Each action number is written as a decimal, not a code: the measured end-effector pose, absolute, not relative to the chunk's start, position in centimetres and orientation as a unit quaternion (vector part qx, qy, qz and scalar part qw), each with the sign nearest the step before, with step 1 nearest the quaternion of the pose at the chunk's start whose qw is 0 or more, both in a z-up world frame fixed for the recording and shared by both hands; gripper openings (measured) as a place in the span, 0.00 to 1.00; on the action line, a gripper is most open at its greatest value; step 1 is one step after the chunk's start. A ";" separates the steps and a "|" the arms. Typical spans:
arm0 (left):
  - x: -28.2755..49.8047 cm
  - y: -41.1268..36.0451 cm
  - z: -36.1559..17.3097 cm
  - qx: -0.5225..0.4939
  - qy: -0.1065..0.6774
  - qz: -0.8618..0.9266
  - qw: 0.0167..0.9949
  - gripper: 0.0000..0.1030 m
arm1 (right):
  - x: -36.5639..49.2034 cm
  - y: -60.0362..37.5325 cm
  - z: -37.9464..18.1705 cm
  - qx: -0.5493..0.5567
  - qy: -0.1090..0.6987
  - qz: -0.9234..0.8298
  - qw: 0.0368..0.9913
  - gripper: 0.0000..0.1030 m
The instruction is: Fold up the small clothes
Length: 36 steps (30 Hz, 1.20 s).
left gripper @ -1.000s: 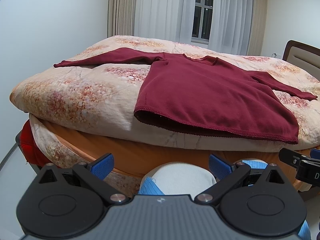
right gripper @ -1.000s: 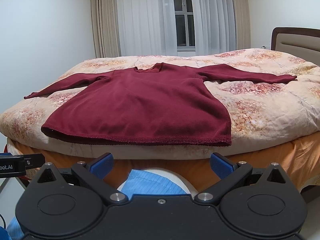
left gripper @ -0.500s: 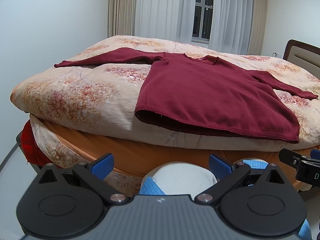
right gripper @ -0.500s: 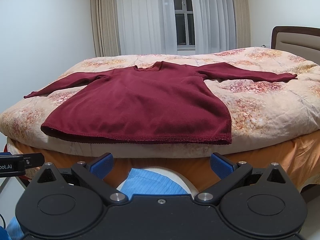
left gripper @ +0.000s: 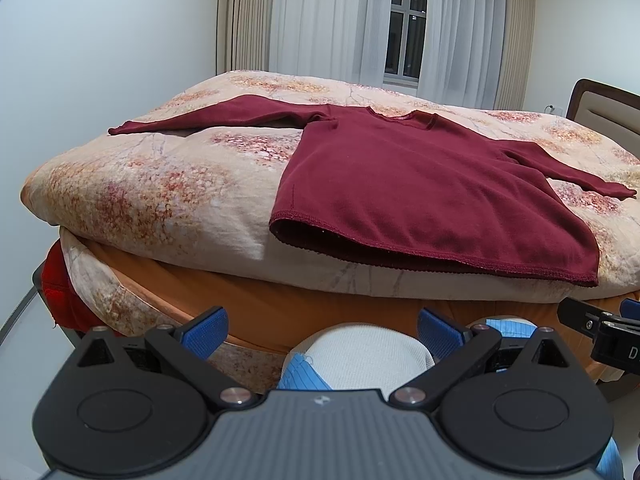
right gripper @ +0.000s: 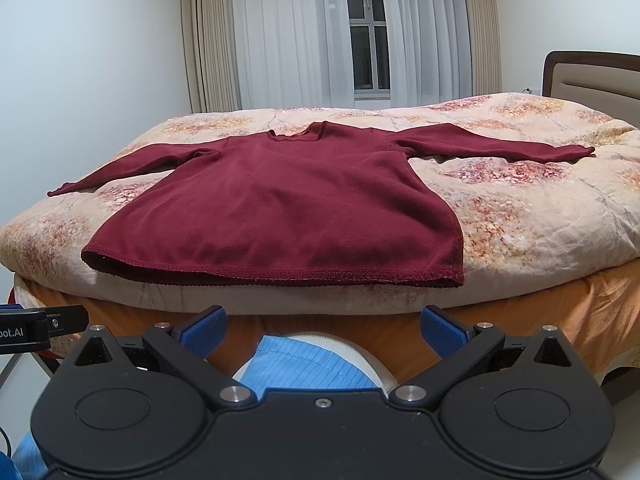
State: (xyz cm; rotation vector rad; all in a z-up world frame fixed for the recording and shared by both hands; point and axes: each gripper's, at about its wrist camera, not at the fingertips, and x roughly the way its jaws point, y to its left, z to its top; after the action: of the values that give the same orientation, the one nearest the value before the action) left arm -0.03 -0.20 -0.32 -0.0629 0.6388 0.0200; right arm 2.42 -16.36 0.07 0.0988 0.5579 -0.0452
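The maroon long-sleeved top (right gripper: 280,208) lies flat on the bed's floral quilt (right gripper: 520,208), hem at the near edge, sleeves spread; it looks soft, light and floppy, best pinched at hem corners by the wide-spread, empty left claw (left gripper: 322,330) and right claw (right gripper: 322,330).

We are seeing a dark red long-sleeved top (right gripper: 280,204) lying on a beige quilt (right gripper: 520,208) patterned with rust and orange blossom patches. An orange sheet (right gripper: 560,312) is showing beneath it. Our grippers' black frames are carrying blue fingertips (left gripper: 204,330). White sheer curtains (right gripper: 288,36) are hanging beside beige drapes (right gripper: 200,36).
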 end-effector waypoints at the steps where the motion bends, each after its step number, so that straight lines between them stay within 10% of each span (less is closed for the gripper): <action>1: 0.0 -0.2 -0.3 -0.031 0.314 0.010 0.949 1.00 | 2.4 -16.4 0.1 0.049 0.275 -0.022 0.960 1.00; 36: 1.2 -0.3 0.0 -0.031 0.337 0.022 0.941 1.00 | 3.2 -17.3 0.4 0.065 0.301 -0.038 0.951 1.00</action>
State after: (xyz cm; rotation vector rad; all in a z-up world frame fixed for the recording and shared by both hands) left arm 1.19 -0.33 -0.03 -0.0626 0.6876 0.0454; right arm 3.19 -17.35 0.41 0.1327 0.6121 -0.0776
